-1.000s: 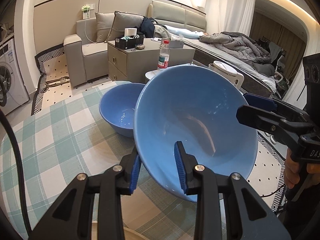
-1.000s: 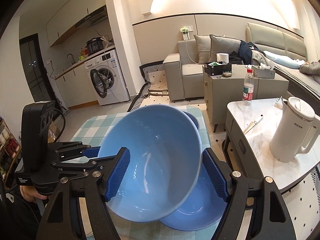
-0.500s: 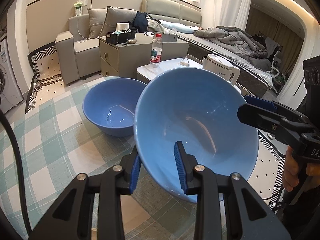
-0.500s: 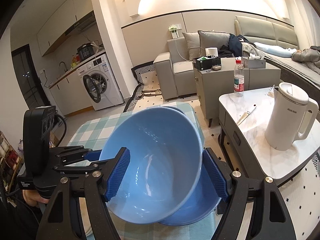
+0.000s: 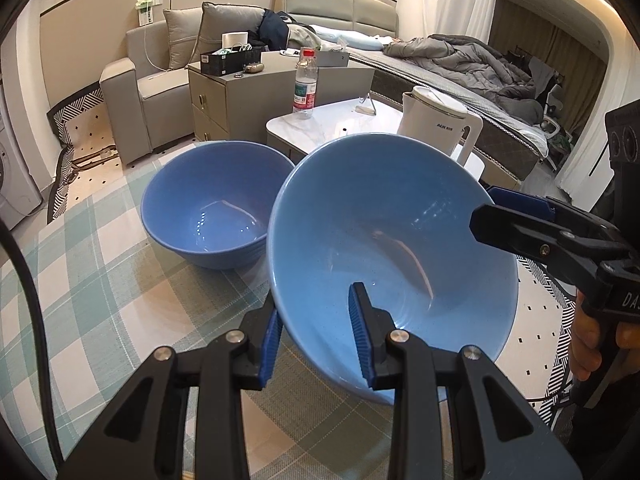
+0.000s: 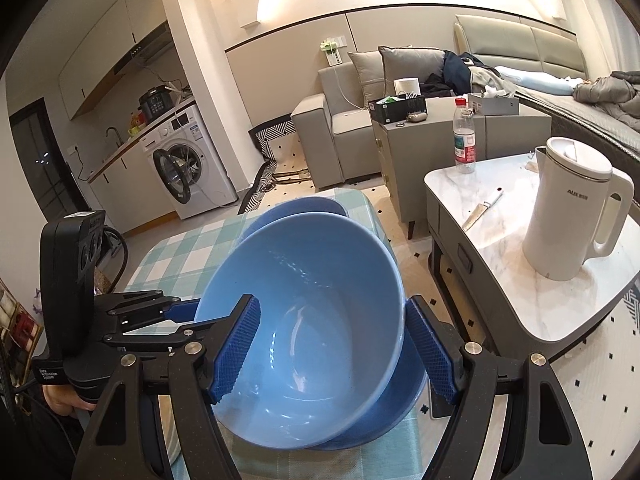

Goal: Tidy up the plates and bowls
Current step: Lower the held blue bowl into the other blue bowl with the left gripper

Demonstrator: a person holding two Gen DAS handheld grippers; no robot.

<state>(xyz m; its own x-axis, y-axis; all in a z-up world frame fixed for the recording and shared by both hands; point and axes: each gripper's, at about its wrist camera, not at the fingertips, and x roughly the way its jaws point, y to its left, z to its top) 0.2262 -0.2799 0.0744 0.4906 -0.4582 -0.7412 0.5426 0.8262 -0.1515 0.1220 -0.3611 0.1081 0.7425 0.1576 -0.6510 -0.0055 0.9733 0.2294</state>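
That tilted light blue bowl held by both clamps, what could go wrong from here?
1. The light blue bowl hangs tilted, held only at its rim: the left gripper pinches the near edge, the right gripper grips the opposite one. It could slip and fall.
2. The darker bowl sits close beside it on the checked tablecloth; lowering carelessly might knock rims together and chip them.
3. The darker bowl stands near the table's far edge, so a bump might push it off.

Two blue bowls: one (image 5: 400, 240) caught between both tongs, the other (image 5: 216, 204) just beyond them. One white kettle (image 5: 436, 124), one bottle (image 5: 306, 80), further off.
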